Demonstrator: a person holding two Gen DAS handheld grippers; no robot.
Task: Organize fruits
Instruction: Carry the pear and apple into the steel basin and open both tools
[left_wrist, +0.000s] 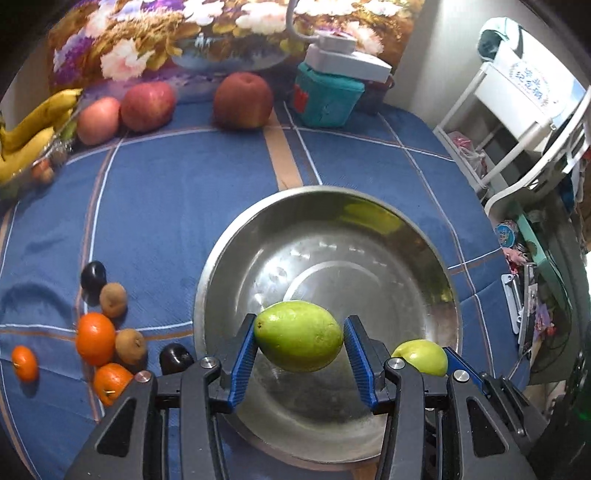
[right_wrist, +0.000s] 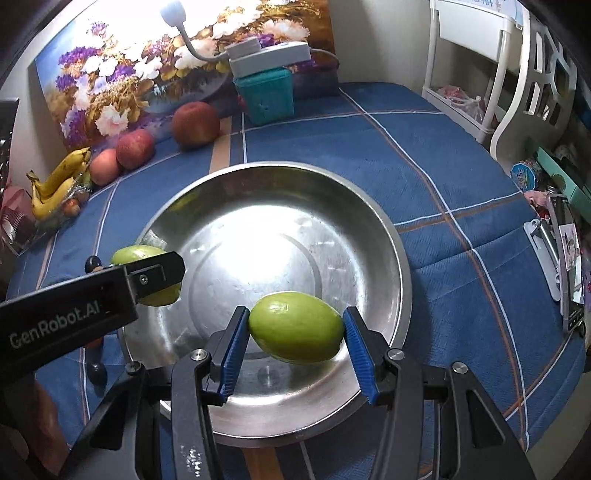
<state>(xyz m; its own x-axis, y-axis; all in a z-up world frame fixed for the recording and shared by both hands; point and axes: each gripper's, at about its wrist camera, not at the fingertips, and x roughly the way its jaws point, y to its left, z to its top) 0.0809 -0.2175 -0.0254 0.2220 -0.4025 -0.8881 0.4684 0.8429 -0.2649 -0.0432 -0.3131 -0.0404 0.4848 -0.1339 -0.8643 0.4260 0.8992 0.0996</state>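
both green fruits hang over the steel bowl on the blue-cloth table: left gripper clamped on one green fruit, right gripper on the other green fruit. risks: smooth skin slipping early, fruit bouncing out, grippers colliding side by side. both tilt steeply down.

Cloth on the table – blue, plaid lines in white and tan. Bowl bare silver steel. Two held fruits light green; gripper pads blue on black frames. Far edge: red apples, yellow bananas, teal box. Left edge: oranges orange, kiwis brown, plums near-black.
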